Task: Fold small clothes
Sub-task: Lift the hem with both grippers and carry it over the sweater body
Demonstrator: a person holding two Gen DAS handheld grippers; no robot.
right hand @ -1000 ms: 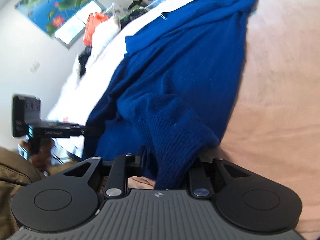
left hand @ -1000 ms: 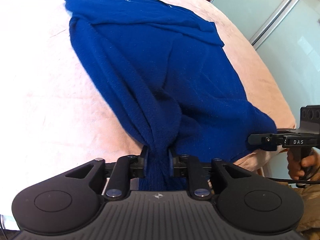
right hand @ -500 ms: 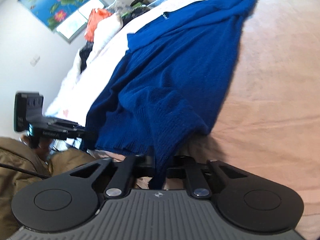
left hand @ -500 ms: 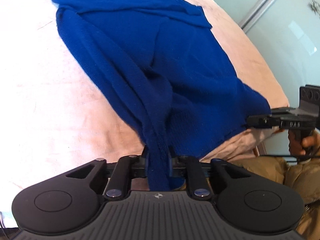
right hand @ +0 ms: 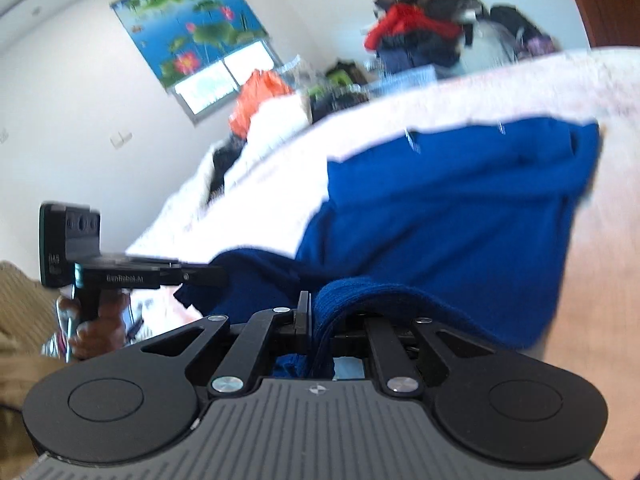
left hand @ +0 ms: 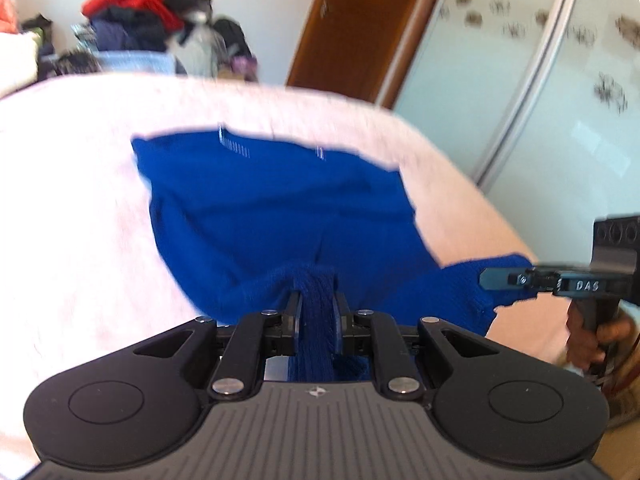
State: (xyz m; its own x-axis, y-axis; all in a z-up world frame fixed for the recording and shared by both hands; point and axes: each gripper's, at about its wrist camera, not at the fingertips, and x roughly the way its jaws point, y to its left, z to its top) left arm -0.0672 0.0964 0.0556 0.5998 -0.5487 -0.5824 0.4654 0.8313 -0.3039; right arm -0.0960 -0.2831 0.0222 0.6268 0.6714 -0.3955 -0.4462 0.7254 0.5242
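A royal blue knit sweater (left hand: 280,208) lies on the pale pink bed cover (left hand: 72,200), its neckline at the far side. My left gripper (left hand: 316,304) is shut on a bunched corner of its near hem. My right gripper (right hand: 320,312) is shut on the other near corner, with the knit draped over its right finger. The sweater also fills the middle of the right wrist view (right hand: 440,216). Each gripper shows in the other's view: the right one (left hand: 496,278) at the right edge, the left one (right hand: 212,274) at the left. Both views are blurred.
A heap of clothes (left hand: 132,36) is piled beyond the bed's far edge. A wooden door (left hand: 352,28) and frosted glass wardrobe doors (left hand: 540,100) stand at the right. A lotus picture over a window (right hand: 196,36) is on the left wall. White bedding (right hand: 256,148) lies at the bed's left.
Both grippers have lifted and carried the sweater's near hem forward toward the neckline. The cameras have tilted up, so the room beyond the bed now shows. Both stay shut on the sweater.
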